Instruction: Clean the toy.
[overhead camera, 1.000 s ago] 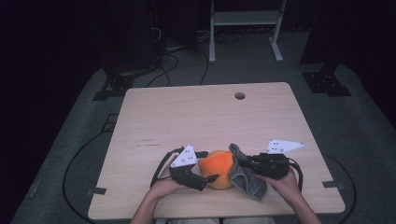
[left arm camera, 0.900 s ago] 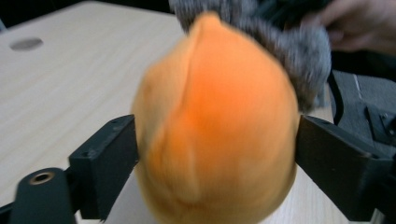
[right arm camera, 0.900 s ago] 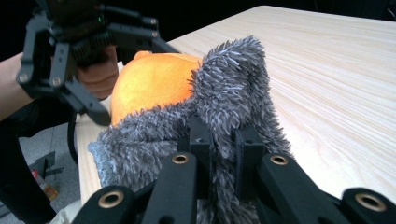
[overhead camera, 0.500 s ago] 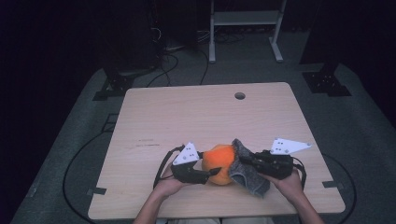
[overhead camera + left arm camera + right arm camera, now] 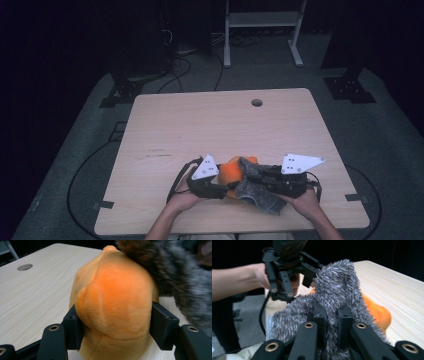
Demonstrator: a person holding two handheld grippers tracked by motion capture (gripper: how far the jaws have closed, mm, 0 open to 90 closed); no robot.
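Orange plush toy (image 5: 113, 297) is sitting at the near edge of the table (image 5: 200, 125), squeezed by the left gripper (image 5: 113, 326), whose jaws have just been closing on it. Grey furry cloth (image 5: 337, 290) is draping over the toy's right side, pinched by the right gripper (image 5: 331, 315), so the two grippers are facing each other across the toy.

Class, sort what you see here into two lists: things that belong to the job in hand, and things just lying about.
In the job:
- round orange plush toy, clamped by left gripper
- shaggy grey fur cloth, pinched by right gripper

Lying about:
- pale wooden table
- white metal stand
- black floor cables
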